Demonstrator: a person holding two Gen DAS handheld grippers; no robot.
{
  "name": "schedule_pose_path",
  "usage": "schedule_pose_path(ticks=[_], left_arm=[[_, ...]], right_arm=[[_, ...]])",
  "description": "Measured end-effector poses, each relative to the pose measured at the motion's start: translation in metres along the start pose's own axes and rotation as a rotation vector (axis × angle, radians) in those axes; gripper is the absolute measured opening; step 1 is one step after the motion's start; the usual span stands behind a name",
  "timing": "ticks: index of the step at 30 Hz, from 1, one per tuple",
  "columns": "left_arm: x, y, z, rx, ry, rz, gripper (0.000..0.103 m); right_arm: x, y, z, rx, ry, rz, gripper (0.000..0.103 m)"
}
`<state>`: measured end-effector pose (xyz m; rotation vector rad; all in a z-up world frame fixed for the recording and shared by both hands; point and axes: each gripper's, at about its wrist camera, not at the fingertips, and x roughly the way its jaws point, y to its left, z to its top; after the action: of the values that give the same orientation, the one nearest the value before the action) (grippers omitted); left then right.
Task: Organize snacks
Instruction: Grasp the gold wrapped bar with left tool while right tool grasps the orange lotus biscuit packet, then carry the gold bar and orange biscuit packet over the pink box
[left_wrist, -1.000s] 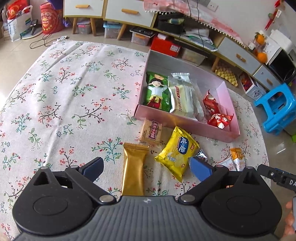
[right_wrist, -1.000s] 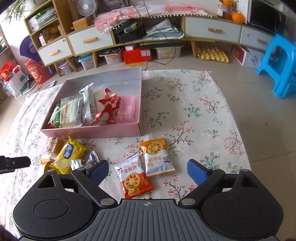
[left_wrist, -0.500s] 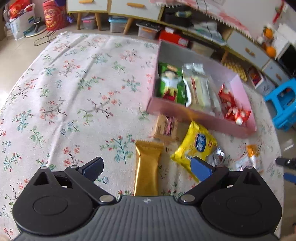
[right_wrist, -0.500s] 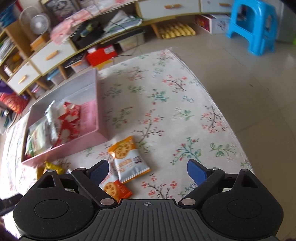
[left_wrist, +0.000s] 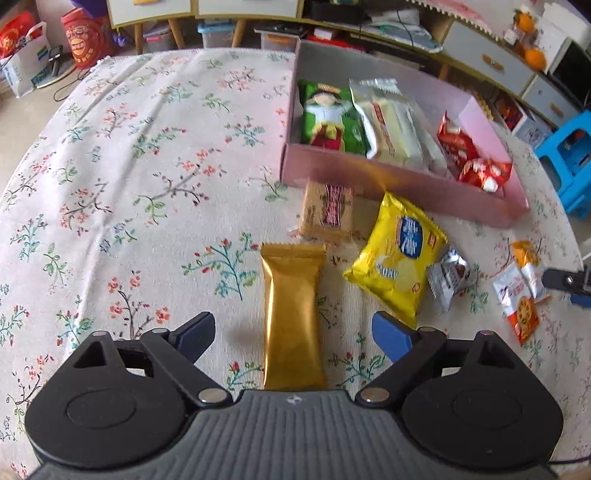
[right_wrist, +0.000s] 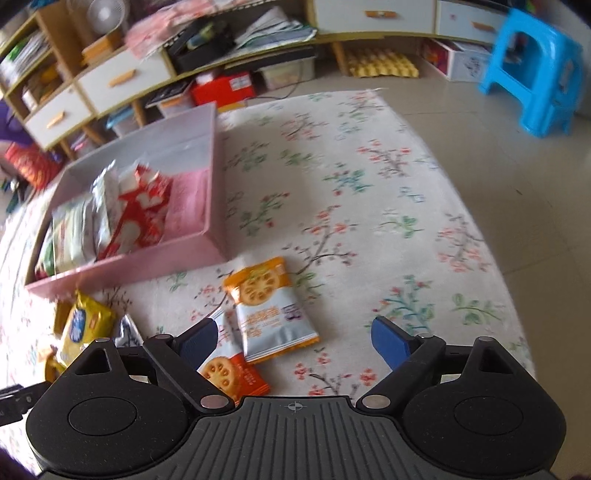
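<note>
Left wrist: my left gripper (left_wrist: 293, 332) straddles the gold snack bar (left_wrist: 291, 317) just below the pink box (left_wrist: 399, 184); jaws closing, not touching.

Right wrist: right gripper (right_wrist: 293, 334) closing around the lotus-root biscuit packet (right_wrist: 271, 310) by the box's corner, no contact.

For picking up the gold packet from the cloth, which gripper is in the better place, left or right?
Left. The gold packet lies lengthwise between the left gripper fingers, which are closing without touching it. The right gripper hangs over the orange biscuit packets instead.
</note>
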<state>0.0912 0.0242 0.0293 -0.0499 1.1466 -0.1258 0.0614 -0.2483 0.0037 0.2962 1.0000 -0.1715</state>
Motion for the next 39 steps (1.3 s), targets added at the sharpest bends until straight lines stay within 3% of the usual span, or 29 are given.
schedule_pose_path(ticks=[6, 8, 12, 13, 18, 31, 39], left_arm=[[0.003, -0.004, -0.002, 0.033, 0.002, 0.003, 0.075], [0.003, -0.008, -0.002, 0.053, -0.01, 0.01, 0.062], [0.001, -0.008, 0.0, 0.058, -0.016, 0.002, 0.03], [0.001, -0.008, 0.001, 0.055, -0.012, -0.003, 0.028], [-0.001, -0.01, 0.0, 0.059, -0.002, -0.023, 0.028], [-0.015, -0.007, 0.009, 0.043, -0.041, -0.06, 0.028], [-0.029, 0.001, 0.016, 0.011, -0.082, -0.076, 0.028]], right_arm=[[0.013, 0.012, 0.001, -0.086, -0.039, -0.013, 0.078], [0.021, 0.015, 0.001, -0.106, -0.025, -0.029, 0.073], [0.026, 0.018, -0.001, -0.131, -0.021, -0.044, 0.048], [0.025, 0.019, -0.001, -0.133, -0.019, -0.038, 0.045], [0.019, 0.017, -0.003, -0.067, 0.016, 0.016, 0.038], [-0.007, 0.003, 0.008, 0.078, -0.012, 0.098, 0.038], [-0.009, -0.016, 0.014, 0.175, -0.014, 0.095, 0.038]])
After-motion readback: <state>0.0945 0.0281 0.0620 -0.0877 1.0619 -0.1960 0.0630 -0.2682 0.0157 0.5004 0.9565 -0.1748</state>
